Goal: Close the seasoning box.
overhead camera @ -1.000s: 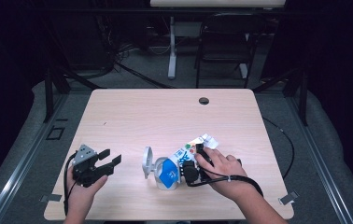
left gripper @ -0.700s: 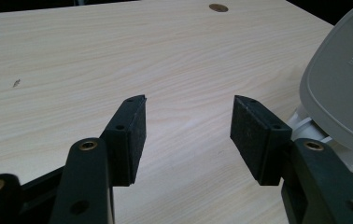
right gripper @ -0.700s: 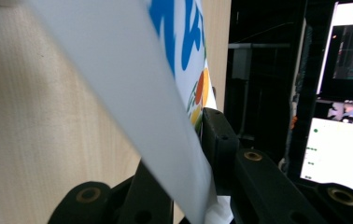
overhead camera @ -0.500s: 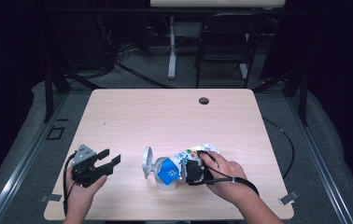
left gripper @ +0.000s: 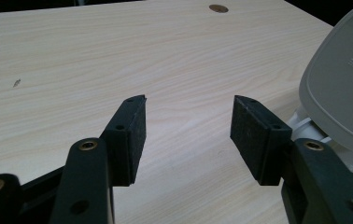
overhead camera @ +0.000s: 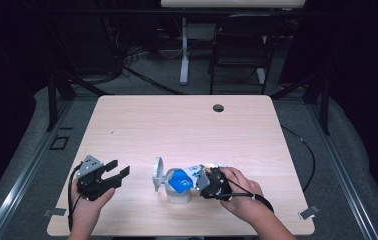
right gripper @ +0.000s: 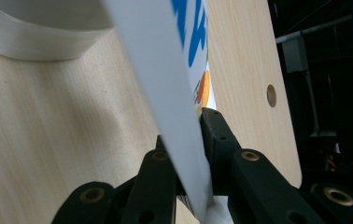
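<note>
While clamped, right tongs [overhead camera: 204, 181] perhaps level.

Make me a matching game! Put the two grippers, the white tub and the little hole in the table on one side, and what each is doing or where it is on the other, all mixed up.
1. left gripper
2. right gripper
3. white tub
4. table hole

a. far edge of table
b. lid flipped open
c. jaws apart, holding nothing
d. clamped on a blue-printed packet

Pairs: 1-c, 2-d, 3-b, 4-a
</note>
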`<act>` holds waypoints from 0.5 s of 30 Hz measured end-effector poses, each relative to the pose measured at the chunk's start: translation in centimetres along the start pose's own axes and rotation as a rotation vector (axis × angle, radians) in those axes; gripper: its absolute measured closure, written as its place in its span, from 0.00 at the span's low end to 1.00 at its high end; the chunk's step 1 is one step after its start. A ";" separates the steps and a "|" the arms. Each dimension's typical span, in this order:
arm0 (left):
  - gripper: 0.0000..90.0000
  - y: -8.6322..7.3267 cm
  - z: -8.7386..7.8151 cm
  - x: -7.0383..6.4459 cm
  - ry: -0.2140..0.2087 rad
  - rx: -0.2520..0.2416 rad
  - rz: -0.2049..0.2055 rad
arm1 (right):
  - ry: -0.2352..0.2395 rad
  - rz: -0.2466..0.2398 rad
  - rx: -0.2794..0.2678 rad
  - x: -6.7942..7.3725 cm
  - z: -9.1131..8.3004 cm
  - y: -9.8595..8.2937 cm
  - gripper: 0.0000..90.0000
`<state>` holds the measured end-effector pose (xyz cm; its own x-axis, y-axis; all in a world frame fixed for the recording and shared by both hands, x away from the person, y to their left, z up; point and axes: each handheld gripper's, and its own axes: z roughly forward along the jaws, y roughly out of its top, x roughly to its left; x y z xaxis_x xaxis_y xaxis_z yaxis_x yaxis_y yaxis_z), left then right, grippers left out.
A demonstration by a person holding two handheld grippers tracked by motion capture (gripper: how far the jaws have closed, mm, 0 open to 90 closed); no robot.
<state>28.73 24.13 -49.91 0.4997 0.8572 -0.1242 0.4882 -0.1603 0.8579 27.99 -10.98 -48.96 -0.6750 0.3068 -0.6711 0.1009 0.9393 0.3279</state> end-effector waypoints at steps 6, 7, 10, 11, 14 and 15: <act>0.51 0.1 0.0 -0.2 -0.007 -0.003 0.009 | 0.045 0.113 -0.041 0.2 0.2 -0.9 0.93; 0.51 0.1 0.0 -0.2 -0.008 -0.004 0.011 | 0.051 0.133 -0.049 0.2 0.2 -1.0 0.93; 0.51 0.1 0.0 -0.3 -0.011 -0.005 0.010 | 0.065 0.217 -0.071 0.0 0.3 -1.7 0.94; 0.51 0.1 0.0 -0.4 -0.013 -0.005 0.010 | 0.072 0.261 -0.096 0.0 0.4 -2.1 0.94; 0.53 0.1 0.1 -0.5 -0.018 0.000 0.017 | 0.072 0.339 -0.112 -0.4 0.5 -3.0 0.94; 0.53 0.1 0.1 -0.6 -0.020 0.002 0.019 | 0.075 0.361 -0.117 -0.5 0.6 -3.2 0.94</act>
<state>28.57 23.53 -49.80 0.5231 0.8440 -0.1182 0.4802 -0.1772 0.8591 28.40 -14.05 -50.05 -0.6632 0.5986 -0.4494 0.2607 0.7475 0.6110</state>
